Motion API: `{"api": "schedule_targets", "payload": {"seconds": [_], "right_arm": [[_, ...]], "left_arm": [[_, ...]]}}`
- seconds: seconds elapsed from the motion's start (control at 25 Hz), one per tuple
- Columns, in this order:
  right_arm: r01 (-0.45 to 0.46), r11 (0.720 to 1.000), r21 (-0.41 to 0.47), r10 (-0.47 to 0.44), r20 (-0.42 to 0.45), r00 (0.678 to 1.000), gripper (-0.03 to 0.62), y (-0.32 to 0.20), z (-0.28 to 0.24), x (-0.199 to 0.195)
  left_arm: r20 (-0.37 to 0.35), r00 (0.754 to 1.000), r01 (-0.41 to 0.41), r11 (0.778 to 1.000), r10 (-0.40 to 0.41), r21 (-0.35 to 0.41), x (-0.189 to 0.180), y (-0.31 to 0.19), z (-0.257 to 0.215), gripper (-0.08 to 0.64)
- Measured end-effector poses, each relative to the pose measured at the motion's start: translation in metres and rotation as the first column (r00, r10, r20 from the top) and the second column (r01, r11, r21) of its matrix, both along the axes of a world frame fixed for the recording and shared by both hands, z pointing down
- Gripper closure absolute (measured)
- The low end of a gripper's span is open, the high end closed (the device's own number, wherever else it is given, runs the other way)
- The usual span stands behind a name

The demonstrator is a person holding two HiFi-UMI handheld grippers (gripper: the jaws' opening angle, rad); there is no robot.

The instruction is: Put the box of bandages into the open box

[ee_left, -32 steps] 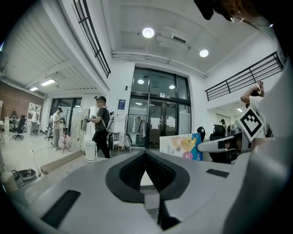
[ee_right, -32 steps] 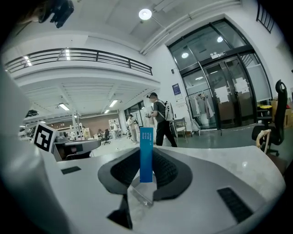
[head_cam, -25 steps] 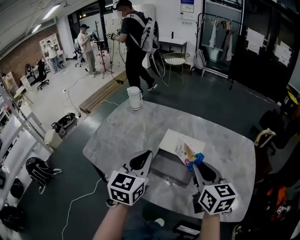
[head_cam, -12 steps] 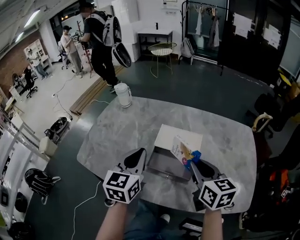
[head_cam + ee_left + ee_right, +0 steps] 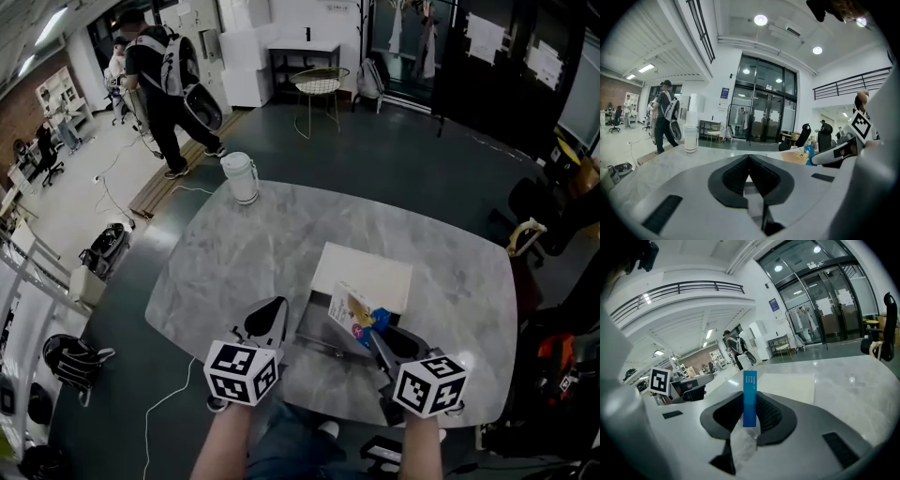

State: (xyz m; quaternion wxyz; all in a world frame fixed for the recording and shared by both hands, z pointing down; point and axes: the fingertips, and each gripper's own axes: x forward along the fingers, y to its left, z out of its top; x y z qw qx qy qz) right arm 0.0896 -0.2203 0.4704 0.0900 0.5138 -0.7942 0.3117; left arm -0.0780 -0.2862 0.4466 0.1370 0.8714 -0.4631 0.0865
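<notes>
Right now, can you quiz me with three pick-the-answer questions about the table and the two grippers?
1. Where does the white jug stand?
A) at the table's far edge
B) at its near edge
C) in its middle

2. What colour is the edge of the box of bandages between the right gripper's jaws?
A) red
B) blue
C) green

3. How are the left gripper's jaws?
A) wide apart
B) gripping a spoon
C) together, empty

Answers:
1 A, the head view shows it by the far rim.
2 B, a blue strip stands between the pads.
3 C, its pads meet with nothing between them.
</notes>
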Motion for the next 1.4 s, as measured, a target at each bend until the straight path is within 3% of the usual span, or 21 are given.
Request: {"api": "schedule_targets", "payload": {"seconds": [0.4,0.72,1.08,1.4], "right_arm": [[0.038,0.985,-0.168,-0.039,-0.003,0.999,0.494,-0.006,0.046,-0.013],[0.063,0.951,-0.301,-0.065,0.001,0.998,0.494,-0.006,0.076,-0.024],[0.051,0.922,-0.385,-0.044,0.027,0.999,0.494,-0.017,0.089,-0.029],[-0.019,0.875,-0.485,-0.014,-0.064,0.998,0.475,-0.018,0.114,-0.009]], "left_arm": [[0.012,0.999,0.033,0.994,-0.032,-0.101,-0.02,-0.015,0.043,0.548],[0.008,0.999,0.043,0.985,-0.042,-0.17,-0.028,-0.015,0.07,0.548],[0.003,0.998,0.056,0.981,-0.056,-0.185,-0.039,-0.028,0.074,0.548],[0.0,0.999,0.052,0.983,-0.053,-0.175,-0.04,-0.043,0.066,0.548]]}}
